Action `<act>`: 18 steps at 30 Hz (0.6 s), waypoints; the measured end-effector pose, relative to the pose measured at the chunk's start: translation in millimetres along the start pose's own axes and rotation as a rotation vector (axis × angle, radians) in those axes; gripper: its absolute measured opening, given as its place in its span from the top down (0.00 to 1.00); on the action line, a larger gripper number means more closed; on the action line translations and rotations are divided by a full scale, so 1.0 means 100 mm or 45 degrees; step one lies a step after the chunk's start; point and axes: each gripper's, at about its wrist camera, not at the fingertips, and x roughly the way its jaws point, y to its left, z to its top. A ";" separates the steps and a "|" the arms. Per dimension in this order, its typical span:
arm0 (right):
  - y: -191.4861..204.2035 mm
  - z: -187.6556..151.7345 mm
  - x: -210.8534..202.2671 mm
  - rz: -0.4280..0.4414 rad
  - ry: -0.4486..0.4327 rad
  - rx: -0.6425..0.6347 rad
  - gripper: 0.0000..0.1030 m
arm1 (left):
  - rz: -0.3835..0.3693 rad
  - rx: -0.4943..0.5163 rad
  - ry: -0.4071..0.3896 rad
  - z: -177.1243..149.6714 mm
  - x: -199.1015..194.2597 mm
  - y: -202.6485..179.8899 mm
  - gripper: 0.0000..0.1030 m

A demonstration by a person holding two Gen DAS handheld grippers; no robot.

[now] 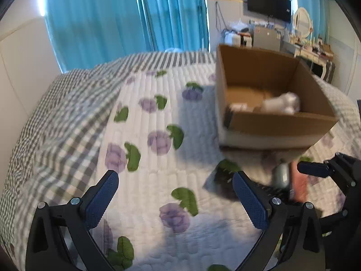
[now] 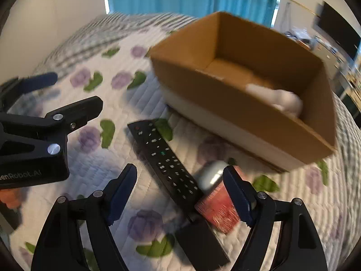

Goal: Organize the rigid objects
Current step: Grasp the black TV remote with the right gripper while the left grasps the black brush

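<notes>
A black remote control (image 2: 167, 158) lies on the flowered quilt, just in front of a brown cardboard box (image 2: 225, 103). Beside the remote's near end are a red ribbed cup (image 2: 218, 207), a grey rounded object (image 2: 212, 174) and a flat black item (image 2: 200, 241). My right gripper (image 2: 180, 170) hovers open over the remote and the cup, touching neither. My left gripper (image 1: 178, 187) is open over bare quilt to the left, also seen as the left gripper (image 2: 76, 90) in the right wrist view. A white object (image 1: 282, 103) lies inside the box (image 1: 270, 124). Both views are motion-blurred.
The quilt (image 1: 146, 117) covers a bed with a checked blanket (image 1: 67, 103) along its left side. Blue curtains (image 1: 126, 15) hang behind. A cluttered dresser with a mirror (image 1: 302, 22) and a wall screen (image 1: 268, 3) stand at the far right. Something orange (image 2: 9, 198) shows at the lower left.
</notes>
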 end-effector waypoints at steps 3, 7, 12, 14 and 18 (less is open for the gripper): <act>0.02 -0.03 0.27 0.043 0.066 -0.006 0.43 | 0.001 -0.043 0.031 -0.08 0.08 0.07 0.00; 0.06 -0.06 0.49 0.020 0.081 -0.042 0.56 | 0.008 -0.082 0.041 -0.10 0.09 0.13 0.00; 0.04 -0.03 0.45 0.003 0.045 -0.012 0.75 | 0.032 -0.106 0.035 -0.14 0.07 0.16 0.00; 0.05 -0.03 0.29 0.016 0.010 -0.018 0.81 | 0.042 -0.129 0.037 -0.15 0.06 0.18 0.00; 0.02 -0.06 -0.18 0.045 -0.073 -0.013 0.82 | 0.065 -0.132 0.047 -0.12 -0.01 0.12 0.00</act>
